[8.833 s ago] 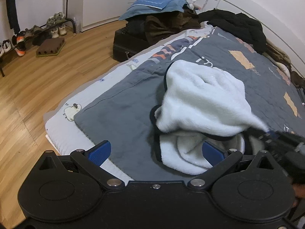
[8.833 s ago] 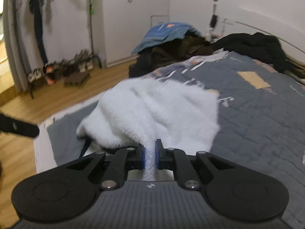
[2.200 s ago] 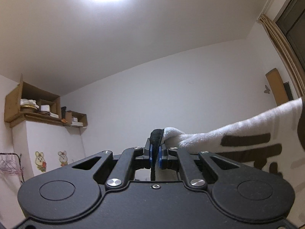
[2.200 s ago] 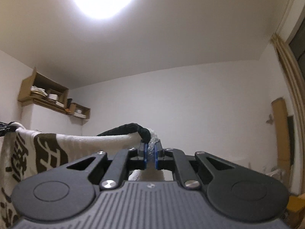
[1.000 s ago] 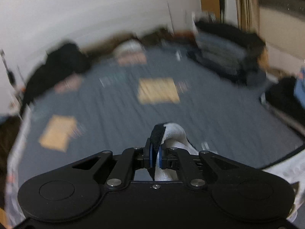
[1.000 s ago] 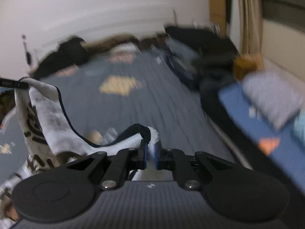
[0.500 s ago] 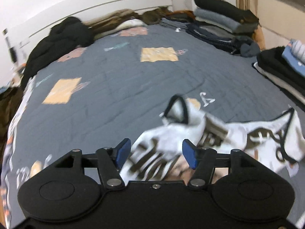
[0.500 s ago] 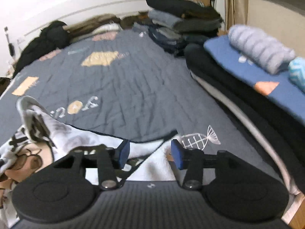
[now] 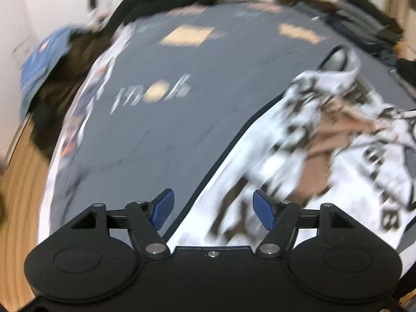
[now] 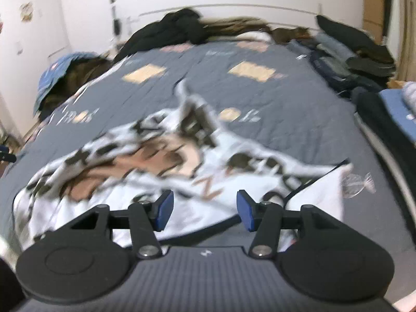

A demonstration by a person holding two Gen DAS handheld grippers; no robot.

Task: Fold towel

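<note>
Towel lies spread and rumpled on the grey quilt of the bed, printed side up: white ground, dark lettering, tan patch near the middle, dark piping along the edge. One second ago both grippers were pinching its piped edge and holding it off the bed; it now rests on the quilt, let go by both.

Left gripper: jaws opening, blue pads well apart. The towel's piped edge runs under the gap in the left wrist view; neither pad presses on it. Half a second ago this view showed the towel bunched in a heap just ahead of the fingers; it now extends to the right, with a raised fold at the far end.

Right gripper: jaws opening, pads apart. White cloth and a stretch of piping show under the gap, ungripped. A corner of the towel lies flipped over, plain white side up, just right of the right finger.

Both views are motion-blurred. Piles of dark clothes sit along the headboard end.
</note>
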